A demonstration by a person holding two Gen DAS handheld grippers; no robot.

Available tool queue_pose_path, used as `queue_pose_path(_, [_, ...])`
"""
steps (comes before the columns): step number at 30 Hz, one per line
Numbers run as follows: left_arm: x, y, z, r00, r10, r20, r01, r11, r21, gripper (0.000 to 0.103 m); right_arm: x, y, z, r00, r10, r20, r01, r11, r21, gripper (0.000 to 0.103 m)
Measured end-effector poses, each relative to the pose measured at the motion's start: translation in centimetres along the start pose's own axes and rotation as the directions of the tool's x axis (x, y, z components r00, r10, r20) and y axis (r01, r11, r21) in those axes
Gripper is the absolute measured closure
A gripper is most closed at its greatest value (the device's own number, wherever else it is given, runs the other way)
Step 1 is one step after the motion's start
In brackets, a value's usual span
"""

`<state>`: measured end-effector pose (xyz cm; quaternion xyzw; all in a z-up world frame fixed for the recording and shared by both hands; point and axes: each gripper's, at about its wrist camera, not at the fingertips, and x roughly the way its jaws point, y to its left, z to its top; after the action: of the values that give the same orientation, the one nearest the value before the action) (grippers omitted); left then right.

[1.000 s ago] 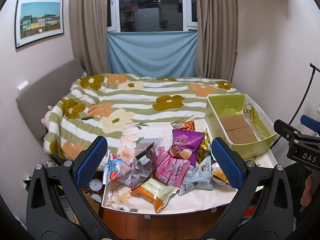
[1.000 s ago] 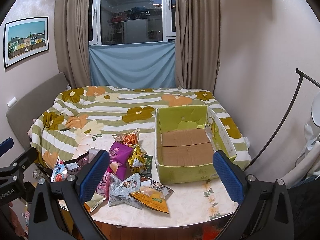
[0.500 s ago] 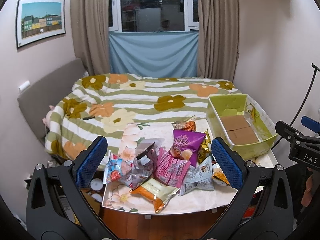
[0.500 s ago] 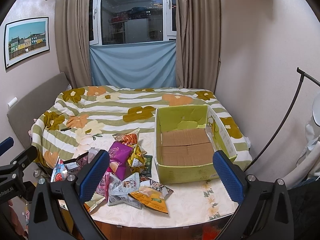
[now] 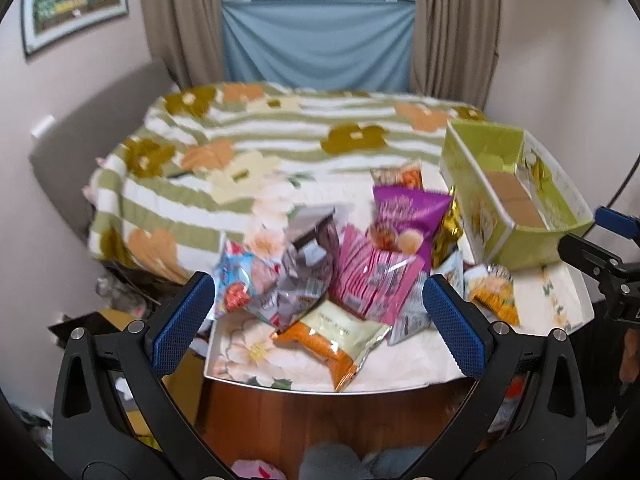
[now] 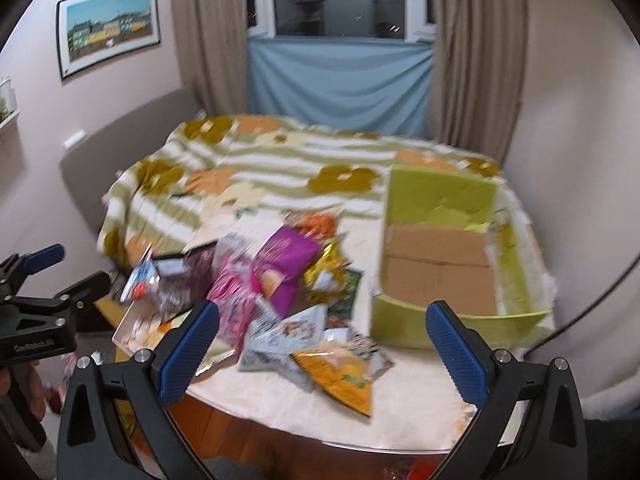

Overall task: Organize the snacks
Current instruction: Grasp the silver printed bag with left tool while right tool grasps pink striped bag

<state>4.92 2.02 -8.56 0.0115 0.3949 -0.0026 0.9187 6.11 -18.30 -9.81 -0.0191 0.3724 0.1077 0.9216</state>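
Several snack bags lie heaped on a white floral table [image 5: 420, 364]. Among them are a purple bag [image 5: 408, 210], a pink bag [image 5: 376, 276], a grey bag [image 5: 304, 280] and an orange-and-cream bag [image 5: 336, 336]. A green cardboard box [image 5: 516, 200] stands at the table's right, holding nothing. My left gripper [image 5: 318, 320] hangs open in front of the pile, near the table's front edge. My right gripper [image 6: 322, 350] is open too, above the front bags [image 6: 340, 372], with the green box [image 6: 440, 272] to its right. The right wrist view is blurred.
A bed with a green-striped floral blanket [image 5: 280, 136] lies behind the table. Curtains and a window back it. Clutter sits on the floor at the left [image 5: 120, 292]. The other hand-held gripper shows at each view's edge [image 6: 36, 312].
Both grippers have moved forward and tilted down toward the snack pile, so the table looms larger. The snacks and box have not moved. Both grippers stay open.
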Motion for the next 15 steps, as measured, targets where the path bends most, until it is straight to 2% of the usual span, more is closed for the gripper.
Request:
queue_pose_path(6, [6.3, 1.4, -0.5, 0.996, -0.006, -0.084, 0.014, 0.996, 0.089, 0.0, 5.5, 2.2, -0.5, 0.994, 0.096, -0.059, -0.098, 0.995, -0.033, 0.0])
queue_pose_path(11, [11.0, 2.6, -0.4, 0.989, -0.044, -0.142, 0.066, 0.986, 0.151, 0.0, 10.6, 4.2, -0.7, 0.98, 0.153, -0.131, -0.163, 0.984, -0.073, 0.0])
queue_pose_path(15, [14.3, 3.2, -0.2, 0.976, -0.093, -0.199, 0.127, 0.978, 0.165, 0.001, 14.1, 5.7, -1.0, 0.965, 0.179, -0.19, -0.201, 0.974, -0.108, 0.0])
